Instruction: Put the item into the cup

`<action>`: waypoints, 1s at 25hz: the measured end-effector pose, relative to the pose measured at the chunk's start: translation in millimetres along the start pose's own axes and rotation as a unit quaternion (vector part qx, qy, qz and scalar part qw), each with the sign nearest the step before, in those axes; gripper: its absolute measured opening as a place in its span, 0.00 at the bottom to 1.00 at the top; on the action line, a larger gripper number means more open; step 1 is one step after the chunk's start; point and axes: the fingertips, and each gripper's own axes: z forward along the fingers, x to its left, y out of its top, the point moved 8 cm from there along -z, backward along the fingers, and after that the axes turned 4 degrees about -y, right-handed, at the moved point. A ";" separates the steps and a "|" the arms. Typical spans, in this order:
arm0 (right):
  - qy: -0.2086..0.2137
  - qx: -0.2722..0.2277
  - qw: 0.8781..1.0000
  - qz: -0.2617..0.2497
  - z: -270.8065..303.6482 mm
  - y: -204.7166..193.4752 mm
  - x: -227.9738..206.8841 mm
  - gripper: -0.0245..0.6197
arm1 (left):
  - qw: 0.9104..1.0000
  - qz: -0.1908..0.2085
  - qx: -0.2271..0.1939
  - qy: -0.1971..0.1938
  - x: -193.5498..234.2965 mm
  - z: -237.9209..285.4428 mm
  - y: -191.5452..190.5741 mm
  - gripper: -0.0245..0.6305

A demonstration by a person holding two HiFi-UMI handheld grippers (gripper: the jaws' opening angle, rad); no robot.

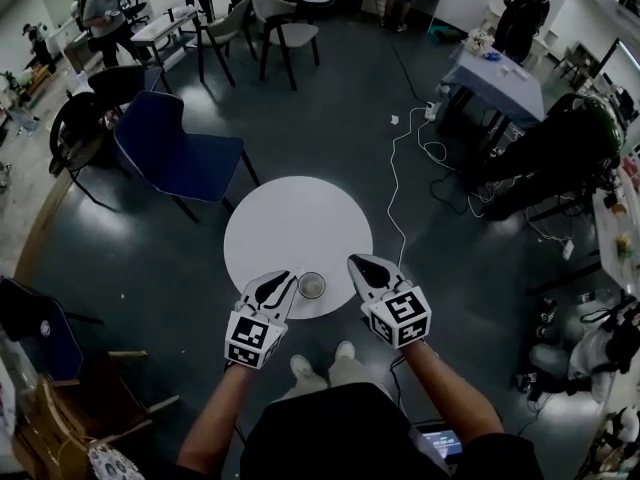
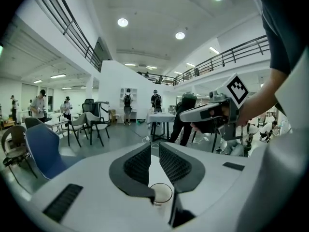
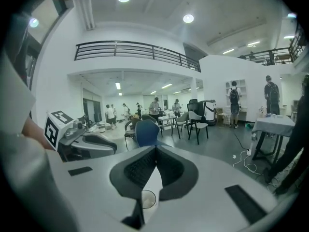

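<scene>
Cup [image 1: 311,285] on near edge of round white table [image 1: 290,208], between both tongs. Left tongs [image 1: 292,276] just left of cup, open a crack, holding nothing. Right tongs [image 1: 354,261] just right of cup, closed, holding nothing.

Table [image 1: 298,218] white; chair [image 1: 180,153] blue (legs black); floor [image 1: 330,118] dark grey; cup [image 1: 312,285] pale, rim darker.

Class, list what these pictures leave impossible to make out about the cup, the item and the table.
1. What the cup holds: it is too small in the head view, and in both gripper views the jaws cover part of its rim, so whether the item is inside is unclear.
2. The item: recognisable in no view.
3. Near edge of the table: partly hidden in the head view by the left gripper and right gripper.
</scene>
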 end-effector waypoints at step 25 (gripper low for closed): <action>0.015 -0.066 0.996 -0.061 17.1 66.0 68.7 0.06 | 0.997 -0.023 -0.059 0.040 21.4 -92.6 32.7 0.06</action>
